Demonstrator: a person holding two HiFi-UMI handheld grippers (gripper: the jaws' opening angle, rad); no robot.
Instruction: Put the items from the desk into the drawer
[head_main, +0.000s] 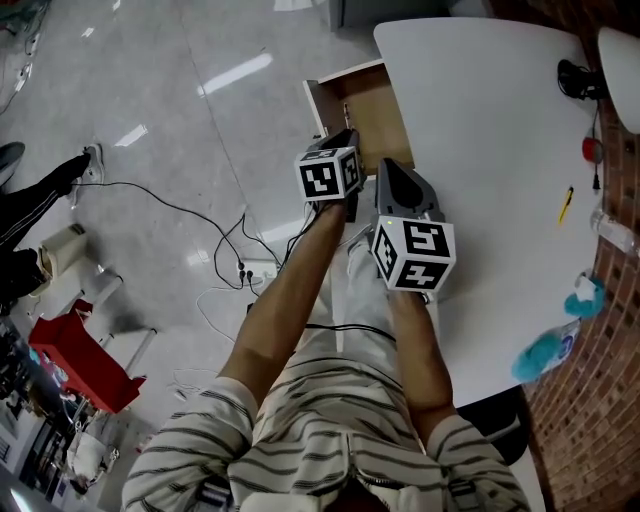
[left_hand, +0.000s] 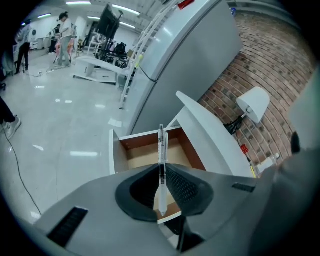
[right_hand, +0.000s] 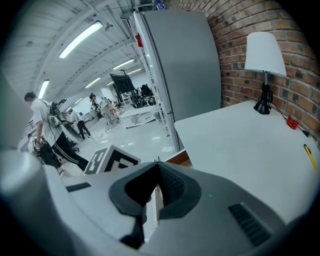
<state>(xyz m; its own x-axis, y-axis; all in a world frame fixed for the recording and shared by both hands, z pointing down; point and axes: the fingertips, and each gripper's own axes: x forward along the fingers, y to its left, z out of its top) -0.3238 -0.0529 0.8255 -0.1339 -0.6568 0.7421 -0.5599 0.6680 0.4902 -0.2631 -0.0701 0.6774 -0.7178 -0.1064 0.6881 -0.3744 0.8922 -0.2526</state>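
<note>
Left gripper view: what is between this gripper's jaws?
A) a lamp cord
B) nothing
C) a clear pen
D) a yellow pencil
C: the left gripper is closed on a clear pen, whose upper end sticks out past the jaws in front of the open drawer.

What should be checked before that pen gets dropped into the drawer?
1. Drawer open: ok.
2. Pen clamped in the left gripper's jaws: ok.
3. Pen lined up over the drawer: ok.
4. Landing spot free: cannot tell, the gripper hides the drawer's near part.
5. Right gripper empty, jaws shut: ok.
6. Desk cleared: not ok, a yellow pen lies there.
</note>
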